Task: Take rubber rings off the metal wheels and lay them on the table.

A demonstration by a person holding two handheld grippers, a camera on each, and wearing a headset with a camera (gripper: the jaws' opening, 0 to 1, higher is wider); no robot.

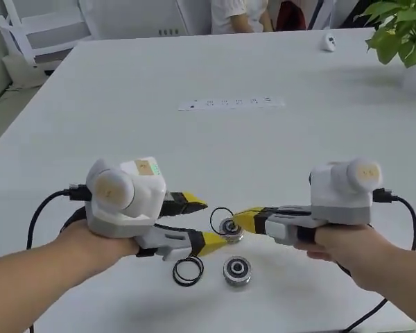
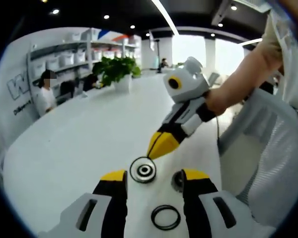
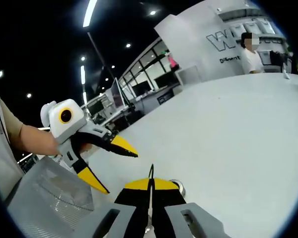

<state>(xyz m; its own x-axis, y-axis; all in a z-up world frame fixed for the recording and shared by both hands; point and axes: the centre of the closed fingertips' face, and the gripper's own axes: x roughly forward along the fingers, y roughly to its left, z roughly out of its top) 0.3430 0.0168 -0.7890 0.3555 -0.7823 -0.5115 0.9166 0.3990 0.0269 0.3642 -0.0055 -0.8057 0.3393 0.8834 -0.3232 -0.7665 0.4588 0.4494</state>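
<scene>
Rubber ring pinched near the bench's (image 1: 194, 139) near edge

From the right, your right gripper (image 1: 241, 218) reaches in level, jaws pressed together on a thin black ring (image 1: 220, 214) just above a metal wheel (image 1: 229, 227). Your left gripper (image 1: 204, 222) faces it, jaws spread. A loose ring (image 1: 188, 270) and second wheel (image 1: 237, 270) lie nearer you. The wall lettering (image 3: 228, 37) starts with "W"; the rest is unreadable.

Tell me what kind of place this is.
Probably an open-plan office or lab: a large white table, wall shelves of storage bins, a potted plant, recessed ceiling lights.
</scene>
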